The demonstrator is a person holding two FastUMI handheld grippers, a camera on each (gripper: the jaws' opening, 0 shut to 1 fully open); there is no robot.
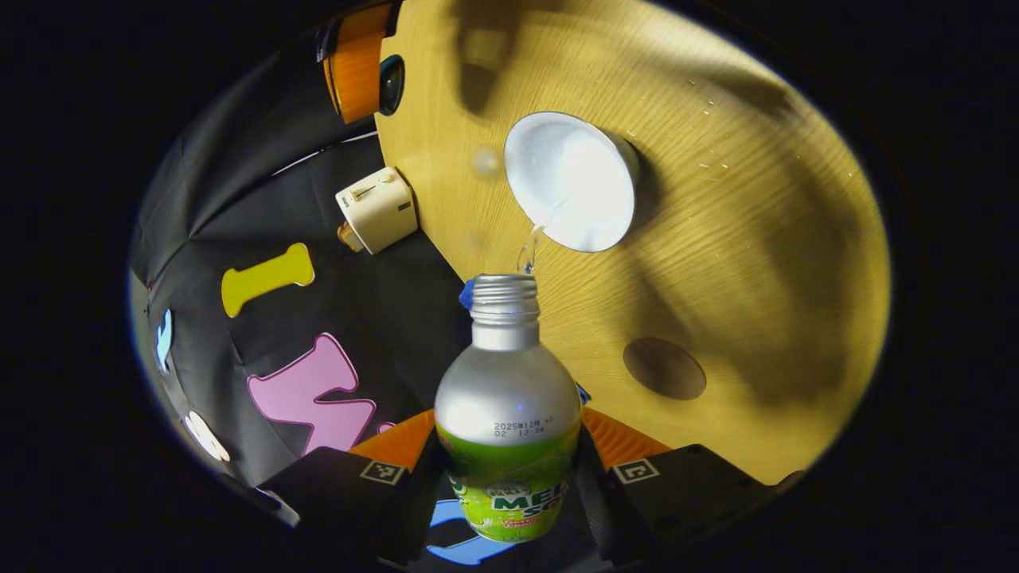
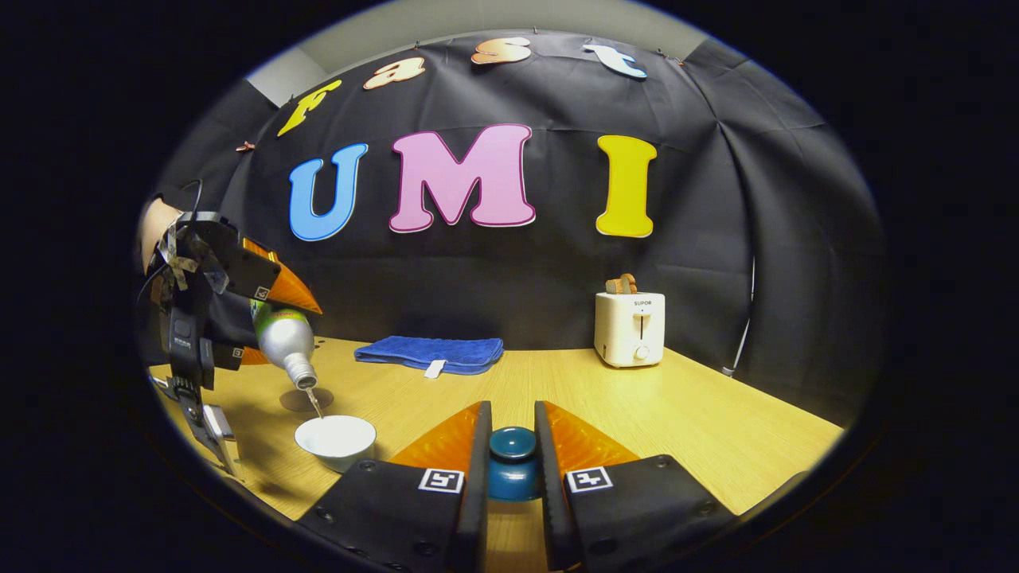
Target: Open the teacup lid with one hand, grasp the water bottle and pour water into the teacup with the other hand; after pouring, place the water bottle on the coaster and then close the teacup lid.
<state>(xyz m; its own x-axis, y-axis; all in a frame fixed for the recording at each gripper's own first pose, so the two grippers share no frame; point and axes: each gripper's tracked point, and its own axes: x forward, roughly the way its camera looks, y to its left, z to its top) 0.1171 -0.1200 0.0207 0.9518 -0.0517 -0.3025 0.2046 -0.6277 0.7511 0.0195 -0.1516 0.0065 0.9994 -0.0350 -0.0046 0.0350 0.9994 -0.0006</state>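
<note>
- Left gripper (image 1: 509,477), bottom centre of left gripper view: both fingers clamp the bottle (image 1: 508,414), tilted, water streaming into the white cup (image 1: 573,179) above it.
- Right gripper (image 2: 512,458), bottom centre of right gripper view: fingers pinch the dark lid (image 2: 512,461).
- Coaster (image 1: 664,368) lies bare, lower right.

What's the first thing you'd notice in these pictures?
Water streaming from the tilted bottle, held in the left gripper, down into the white teacup on the wooden table. In the right gripper view, the right gripper pinches the blue lid in the air, right up front. A white toaster stands at the table's back edge.
</note>
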